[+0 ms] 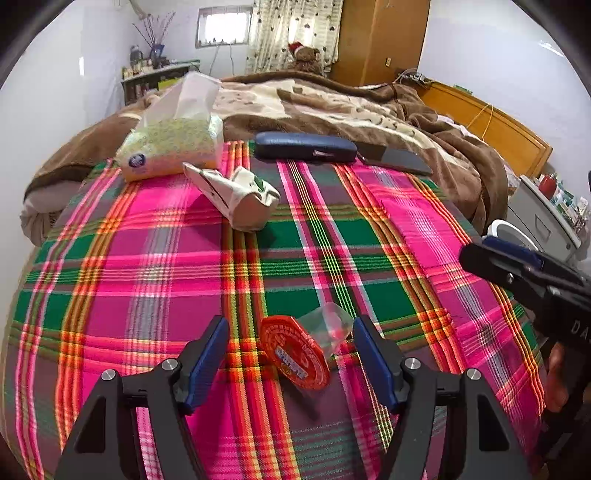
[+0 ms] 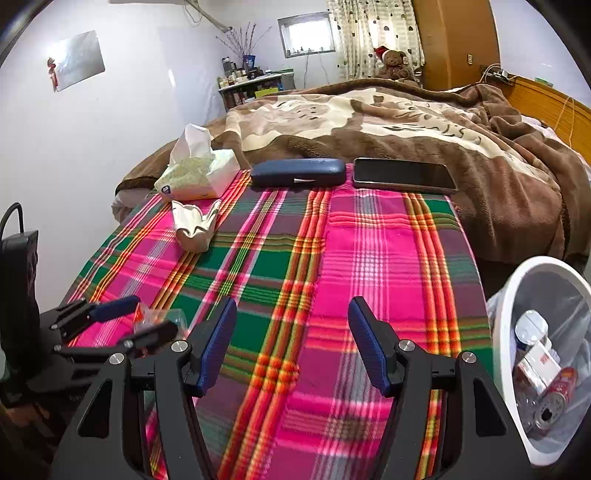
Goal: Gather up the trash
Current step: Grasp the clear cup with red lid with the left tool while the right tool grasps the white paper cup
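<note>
Left gripper (image 1: 291, 354): jaws apart, astride the red wrapper (image 1: 295, 352), pads not touching it.
Wrapper: flat on plaid blanket (image 1: 147, 258).
Advice: lower, then close squarely.
Right gripper (image 2: 291, 343): open, empty.
Bin (image 2: 506, 314): beside bed.

Home bedroom, blanketed bed (image 2: 406, 122), curtains (image 2: 369, 33), teddy bear (image 2: 393, 62)

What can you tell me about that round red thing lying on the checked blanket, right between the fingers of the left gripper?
The round red wrapper is a flat disc, seemingly printed foil or paper, with small white lettering around it and a blue and white label near its middle. It lies flat on the plaid blanket, near the bed's closest edge. A crumpled clear plastic piece touches its far side. It sits between the open fingers of the left gripper; neither blue pad touches it.
</note>
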`<state>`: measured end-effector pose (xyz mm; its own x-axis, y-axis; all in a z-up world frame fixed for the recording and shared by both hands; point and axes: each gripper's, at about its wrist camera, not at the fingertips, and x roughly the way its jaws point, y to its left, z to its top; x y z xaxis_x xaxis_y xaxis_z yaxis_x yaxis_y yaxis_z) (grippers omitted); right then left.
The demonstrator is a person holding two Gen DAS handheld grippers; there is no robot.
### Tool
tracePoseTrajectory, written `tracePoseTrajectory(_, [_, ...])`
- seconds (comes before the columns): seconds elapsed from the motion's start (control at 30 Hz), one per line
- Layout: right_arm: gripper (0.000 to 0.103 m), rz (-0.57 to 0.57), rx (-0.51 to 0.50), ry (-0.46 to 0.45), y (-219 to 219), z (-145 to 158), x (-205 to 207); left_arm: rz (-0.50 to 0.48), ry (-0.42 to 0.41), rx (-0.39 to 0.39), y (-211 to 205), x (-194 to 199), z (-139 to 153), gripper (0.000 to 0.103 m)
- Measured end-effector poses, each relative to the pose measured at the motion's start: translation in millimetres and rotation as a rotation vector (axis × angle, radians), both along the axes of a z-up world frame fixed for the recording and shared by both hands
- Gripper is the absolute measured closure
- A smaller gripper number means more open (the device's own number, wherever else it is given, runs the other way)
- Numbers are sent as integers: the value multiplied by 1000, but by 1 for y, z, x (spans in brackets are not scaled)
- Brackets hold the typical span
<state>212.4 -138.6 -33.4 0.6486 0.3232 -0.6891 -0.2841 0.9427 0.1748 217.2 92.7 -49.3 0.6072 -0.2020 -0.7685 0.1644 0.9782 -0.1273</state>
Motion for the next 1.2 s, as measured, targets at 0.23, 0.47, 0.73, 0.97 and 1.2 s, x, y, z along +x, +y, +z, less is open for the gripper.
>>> tracePoseTrajectory(0.23, [39, 14, -2, 4, 16, 2, 13, -12, 39, -47, 7, 6, -9, 52])
tracePoseTrajectory(0.47, [39, 52, -11, 15, 41, 0, 24, 16, 46, -75, 27, 1, -8, 59])
tracePoseTrajectory(0.73, [39, 105, 5, 34, 71, -2, 45, 137, 26, -94, 69, -1, -4, 59])
tracePoseTrajectory(0.97, [39, 192, 47, 48, 100, -5, 67, 224, 11, -99, 103, 3, 1, 59])
tracePoseTrajectory(1.2, [39, 219, -1, 93, 129, -17, 86, 263, 9, -130, 119, 11, 1, 59])
